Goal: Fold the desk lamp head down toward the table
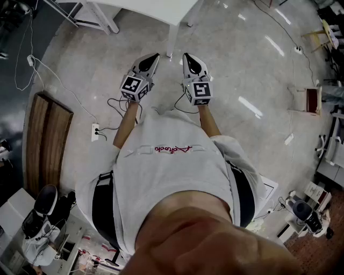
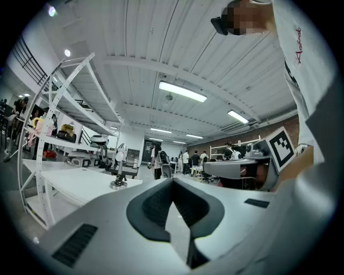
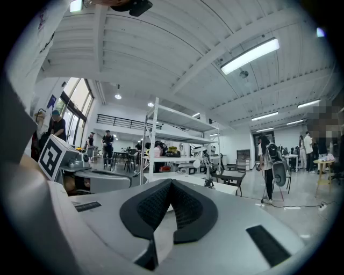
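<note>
Head view: your left tongs [image 1: 155,57] and right tongs [image 1: 187,57], level, each pressed together on nothing, short of the white worktop [image 1: 145,8]. Left gripper view: the desk lamp [image 2: 119,167] stands well ahead, left of the tongs; likely light and tippy, so pin its base [image 2: 119,185] and push the head [image 2: 119,156] gently. Right gripper view: the lamp sits ahead-right.

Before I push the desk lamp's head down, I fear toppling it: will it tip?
Possibly: the desk lamp looks tall and slim on a small round base, so a sideways push could tip it. Nothing visibly fixes it to the table, so it may also slide.
</note>
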### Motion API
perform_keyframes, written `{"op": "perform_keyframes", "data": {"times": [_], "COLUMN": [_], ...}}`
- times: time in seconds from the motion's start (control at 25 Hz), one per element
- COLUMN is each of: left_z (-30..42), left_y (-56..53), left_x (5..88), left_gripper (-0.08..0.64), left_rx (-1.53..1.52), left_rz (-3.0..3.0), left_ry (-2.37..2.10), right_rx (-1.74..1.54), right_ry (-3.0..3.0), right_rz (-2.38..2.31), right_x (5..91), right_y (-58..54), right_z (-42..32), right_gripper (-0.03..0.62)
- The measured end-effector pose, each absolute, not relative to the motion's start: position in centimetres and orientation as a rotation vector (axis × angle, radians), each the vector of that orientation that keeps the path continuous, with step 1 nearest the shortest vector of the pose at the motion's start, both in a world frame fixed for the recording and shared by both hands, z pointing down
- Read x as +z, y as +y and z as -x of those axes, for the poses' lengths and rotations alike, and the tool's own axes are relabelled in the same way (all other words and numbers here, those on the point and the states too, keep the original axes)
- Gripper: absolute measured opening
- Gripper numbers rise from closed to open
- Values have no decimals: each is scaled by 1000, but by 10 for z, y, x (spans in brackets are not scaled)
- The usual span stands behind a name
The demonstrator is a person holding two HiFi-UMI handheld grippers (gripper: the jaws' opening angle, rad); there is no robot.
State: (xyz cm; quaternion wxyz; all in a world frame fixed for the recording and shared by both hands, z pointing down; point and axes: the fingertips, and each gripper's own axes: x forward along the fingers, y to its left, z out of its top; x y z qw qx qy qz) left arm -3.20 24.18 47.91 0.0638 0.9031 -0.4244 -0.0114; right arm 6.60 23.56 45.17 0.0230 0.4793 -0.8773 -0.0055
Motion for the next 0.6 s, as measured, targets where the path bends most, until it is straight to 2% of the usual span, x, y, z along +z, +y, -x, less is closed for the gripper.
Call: {"op": "perform_keyframes", "data": {"times": [0.6], "left_z": [22], "left_y": [239], "left_x": [483], "left_gripper": [20], "left_rx": [-3], "left_rz": [-2702], "left_ry": [-1327], "right_rx": [35], "right_ry": [-2768], "right_rz": [-1438], "right_x": [456], "right_y": [231], "right_z": [-76], "right_gripper": [18]}}
